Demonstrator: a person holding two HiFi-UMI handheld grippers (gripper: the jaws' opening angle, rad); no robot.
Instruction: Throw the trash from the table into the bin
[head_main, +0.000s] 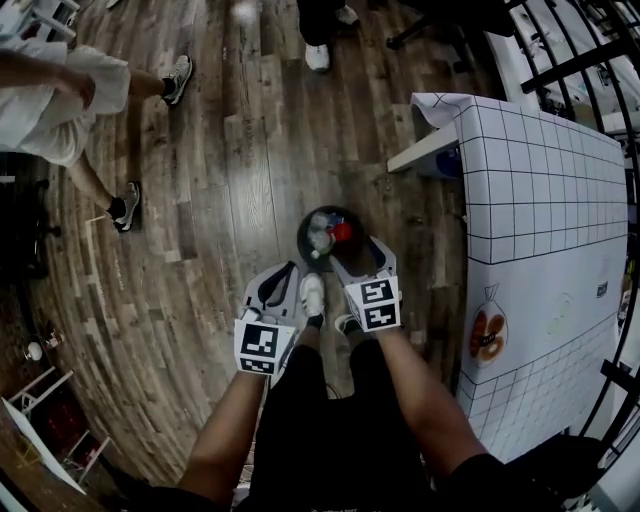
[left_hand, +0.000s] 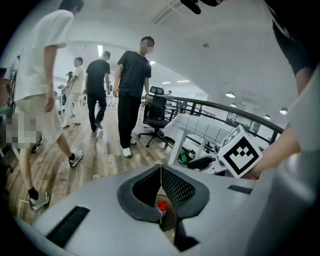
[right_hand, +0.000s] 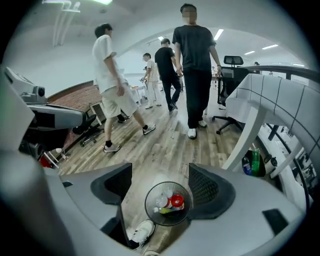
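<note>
A round dark bin (head_main: 322, 236) stands on the wooden floor just ahead of my feet, holding clear plastic bottles and a red-capped bottle (head_main: 343, 231). My right gripper (head_main: 362, 258) hangs over the bin's right rim with its jaws open and empty; in the right gripper view the bin (right_hand: 168, 203) shows straight below between them. My left gripper (head_main: 283, 284) is shut on nothing, just left of the bin. In the left gripper view its pads meet (left_hand: 161, 182), and a slice of the bin with the red cap (left_hand: 162, 205) shows behind them.
A table with a gridded white cloth (head_main: 545, 200) stands to the right, a snack packet (head_main: 487, 335) lying on it. Bottles (right_hand: 251, 162) sit under the table. Several people walk about on the floor ahead (right_hand: 194, 65). An office chair (left_hand: 156, 117) stands farther off.
</note>
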